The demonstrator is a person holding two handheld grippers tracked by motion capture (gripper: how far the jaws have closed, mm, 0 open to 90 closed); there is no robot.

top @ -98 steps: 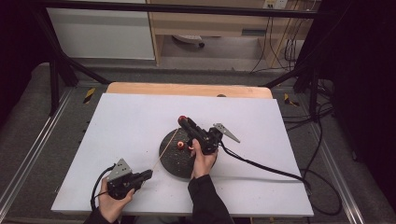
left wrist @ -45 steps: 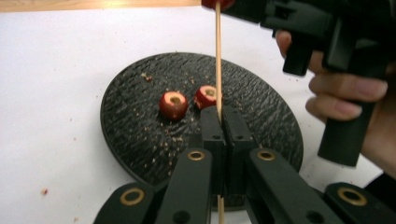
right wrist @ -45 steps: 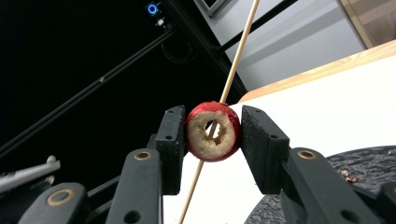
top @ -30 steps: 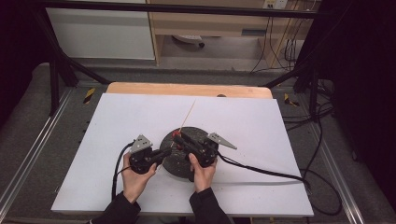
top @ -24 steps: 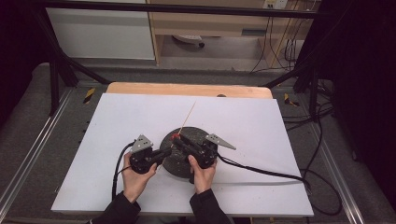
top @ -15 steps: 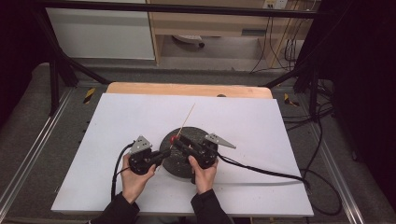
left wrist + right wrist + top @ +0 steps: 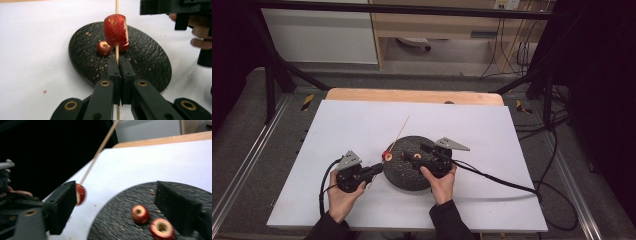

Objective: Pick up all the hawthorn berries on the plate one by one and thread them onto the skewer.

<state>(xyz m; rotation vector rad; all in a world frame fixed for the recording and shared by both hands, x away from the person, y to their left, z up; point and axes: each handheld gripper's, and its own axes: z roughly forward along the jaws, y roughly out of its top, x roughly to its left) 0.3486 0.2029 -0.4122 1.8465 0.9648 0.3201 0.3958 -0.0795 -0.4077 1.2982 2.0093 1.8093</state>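
Your left tongs [image 7: 119, 62] are closed tight on a thin wooden skewer [image 7: 116, 50], with a red fruit piece [image 7: 116, 30] threaded on it just above the jaw tips; in the high view that skewer [image 7: 401, 129] slants up and away from the left tongs [image 7: 377, 169], and the threaded piece [image 7: 387, 156] sits at the left edge of the dark round plate [image 7: 409, 177]. Your right tongs [image 7: 125, 205] stand wide open with nothing between the jaws; in the high view the right tongs [image 7: 409, 157] hover over the plate, your right hand [image 7: 439, 177] behind them. Through the open jaws you see two more cored red fruit pieces [image 7: 140, 213] [image 7: 162, 228] lying on the textured black plate [image 7: 117, 220], close together, with pale crumbs scattered around them. From the left gripper view those pieces [image 7: 104, 48] lie partly behind the skewered one. The plate rests on a white sheet [image 7: 337, 125] covering the desk [image 7: 412, 95]; a cable [image 7: 502, 177] from the right tongs trails across the sheet to the right edge. Dark frame bars [image 7: 277, 75] and floor cables [image 7: 557, 125] flank the desk, well apart from the work.
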